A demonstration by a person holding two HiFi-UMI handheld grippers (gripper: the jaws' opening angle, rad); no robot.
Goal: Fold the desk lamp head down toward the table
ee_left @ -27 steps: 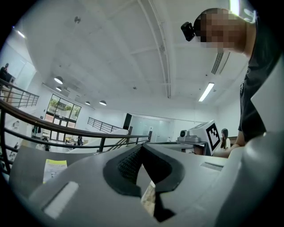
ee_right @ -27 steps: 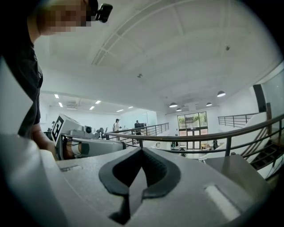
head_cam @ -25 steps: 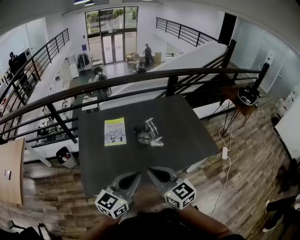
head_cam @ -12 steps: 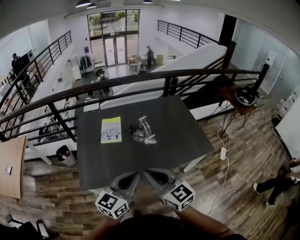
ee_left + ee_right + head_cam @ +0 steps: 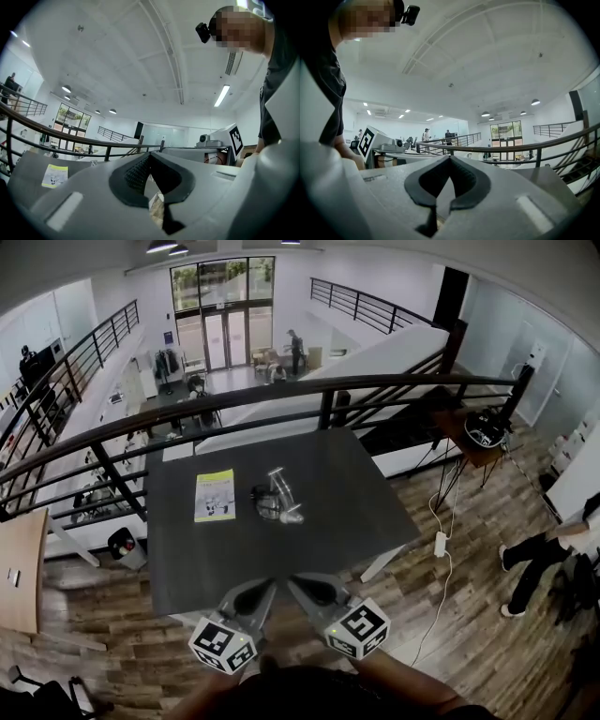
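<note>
The dark table (image 5: 337,521) stood against a curved railing (image 5: 375,382) that ran along its far edge. Both tools hung over the near edge, well apart from everything on top: the left gripper (image 5: 270,585) and right gripper (image 5: 292,579) each had jaws pressed together on nothing, tips nearly meeting. A booklet (image 5: 214,495) lay just left of the lamp (image 5: 275,500), which sat mid-table, seemingly folded low, though too small to tell.
</note>
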